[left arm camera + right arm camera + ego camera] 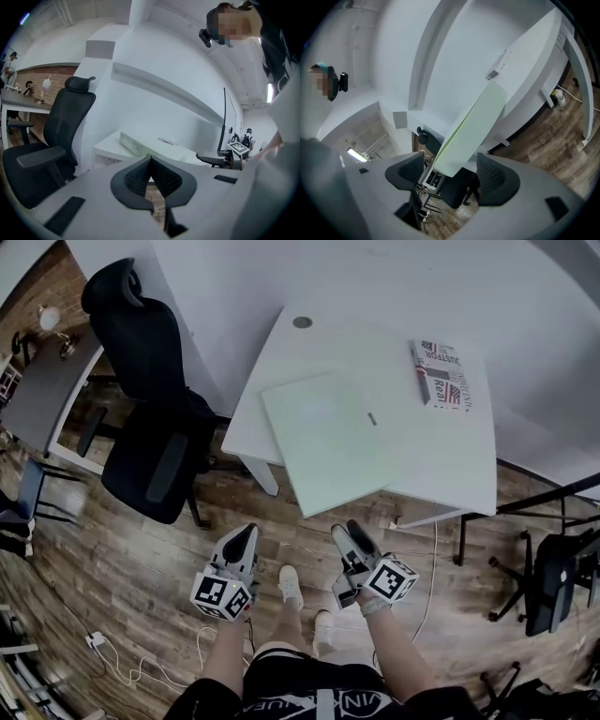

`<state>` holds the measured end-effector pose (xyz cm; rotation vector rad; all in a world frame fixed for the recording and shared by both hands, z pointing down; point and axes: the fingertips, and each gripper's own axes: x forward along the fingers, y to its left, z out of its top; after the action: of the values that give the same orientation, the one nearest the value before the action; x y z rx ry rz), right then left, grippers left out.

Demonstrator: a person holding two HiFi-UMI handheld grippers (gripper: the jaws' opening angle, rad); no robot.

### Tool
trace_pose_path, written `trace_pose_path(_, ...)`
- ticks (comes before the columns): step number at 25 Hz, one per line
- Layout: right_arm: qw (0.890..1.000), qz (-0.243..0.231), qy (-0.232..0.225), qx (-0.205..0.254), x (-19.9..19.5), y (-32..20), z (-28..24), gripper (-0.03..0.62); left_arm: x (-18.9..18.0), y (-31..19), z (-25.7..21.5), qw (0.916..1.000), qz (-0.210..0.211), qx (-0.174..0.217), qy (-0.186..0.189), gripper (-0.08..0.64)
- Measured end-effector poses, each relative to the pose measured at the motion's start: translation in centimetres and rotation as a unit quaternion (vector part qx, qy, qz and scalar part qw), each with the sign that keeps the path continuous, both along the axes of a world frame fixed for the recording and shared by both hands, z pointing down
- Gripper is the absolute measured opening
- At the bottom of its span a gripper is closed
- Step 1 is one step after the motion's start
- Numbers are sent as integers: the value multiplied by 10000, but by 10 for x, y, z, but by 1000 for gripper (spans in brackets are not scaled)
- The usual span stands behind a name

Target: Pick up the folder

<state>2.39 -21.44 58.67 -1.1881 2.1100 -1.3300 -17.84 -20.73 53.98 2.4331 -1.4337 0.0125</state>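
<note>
Right gripper view: my right gripper [452, 173] stands spread, the folder [474, 124] near corner ahead, untouched; left gripper [150, 164] pressed together. Risk: a shallow bite could push the folder across the desk [441, 456].

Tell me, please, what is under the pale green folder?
The white desk supports the folder; its near corner overhangs the edge, above the wooden floor. Anything on the desk beneath it is covered.

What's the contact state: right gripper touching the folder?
Apart. In the head view, floor shows between the right gripper and the folder. The right gripper view shows the jaws wide apart, neither pad on the folder.
</note>
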Motion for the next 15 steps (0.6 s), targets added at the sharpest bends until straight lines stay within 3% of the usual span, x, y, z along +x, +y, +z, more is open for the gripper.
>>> trace_pose_path(5,9977,-78,-599,299,-15,-27,-16,339,2,-14,10,10000,57,-49,66,12)
trace_pose_path(15,9959,160,-876,133,-13,-56,-3,350,10,-40,20,9995,222,-110,205,12)
